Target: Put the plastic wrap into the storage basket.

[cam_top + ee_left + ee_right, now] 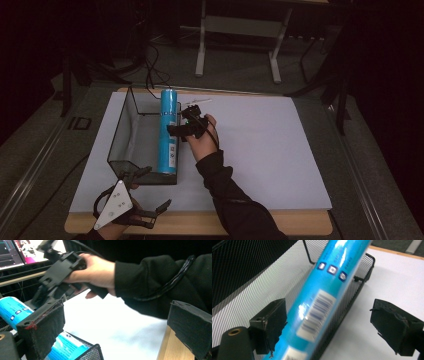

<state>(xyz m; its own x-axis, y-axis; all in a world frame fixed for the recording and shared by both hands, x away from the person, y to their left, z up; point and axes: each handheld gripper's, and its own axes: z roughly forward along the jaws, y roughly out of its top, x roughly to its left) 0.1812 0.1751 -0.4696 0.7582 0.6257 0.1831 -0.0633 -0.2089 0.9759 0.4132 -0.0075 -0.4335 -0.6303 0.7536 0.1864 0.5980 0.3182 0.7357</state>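
Nearest the high camera, the left gripper (150,199) hovers over the table's front edge, its grey three-cornered plate (115,204) facing up and its jaws spread wide with nothing between them. Just beyond its tips sits the near corner of a black wire-mesh tray (131,135), which rests on a white sheet (260,150) covering most of the wooden tabletop (310,225); bare wood shows along the front edge.

Lying lengthwise along the tray's right wall is a blue cylindrical tube (168,131) with a white barcode label. The right gripper (175,130) is up against the tube's middle, reaching in from the sheet side. In the right gripper view its jaws stand well apart on either side of the tube (325,297), one inside the tray and one out over the sheet; neither pad clearly presses on it.

Past the table, dim grey floor (240,80) holds the white legs of another table (201,45) and loose black cables (152,70). A lit monitor (15,251) shows in the left gripper view.
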